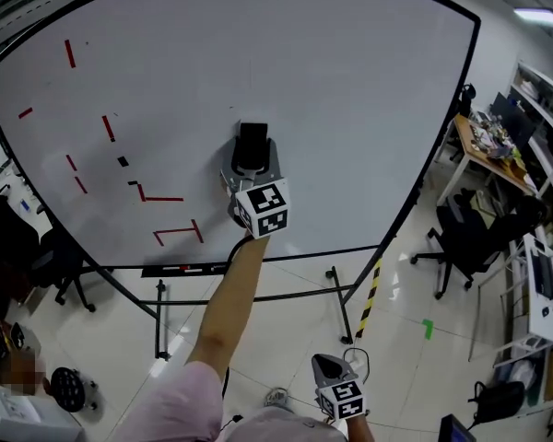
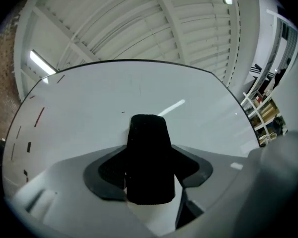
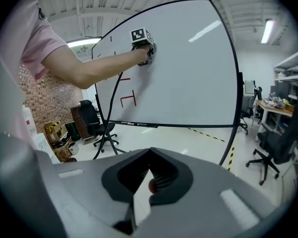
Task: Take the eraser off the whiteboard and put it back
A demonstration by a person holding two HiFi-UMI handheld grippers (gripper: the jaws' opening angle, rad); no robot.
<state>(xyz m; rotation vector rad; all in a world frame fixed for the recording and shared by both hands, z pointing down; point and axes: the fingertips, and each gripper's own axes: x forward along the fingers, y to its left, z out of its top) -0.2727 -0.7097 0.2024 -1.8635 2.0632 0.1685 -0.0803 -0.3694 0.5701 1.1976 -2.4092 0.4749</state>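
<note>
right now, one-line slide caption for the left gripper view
Left gripper holds the black eraser in its fingers before the whiteboard.

The head view looks steeply down from above the person, facing the whiteboard [image 1: 369, 99]. The left gripper view rides close against that board, tilted up toward the ceiling [image 2: 139, 24]. The right gripper view looks from low and farther back at the same board and the left gripper [image 3: 149, 55].

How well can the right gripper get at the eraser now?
Probably not: the right gripper hangs low, jaws shut, well short of the eraser, which the left gripper clamps at the whiteboard.
</note>
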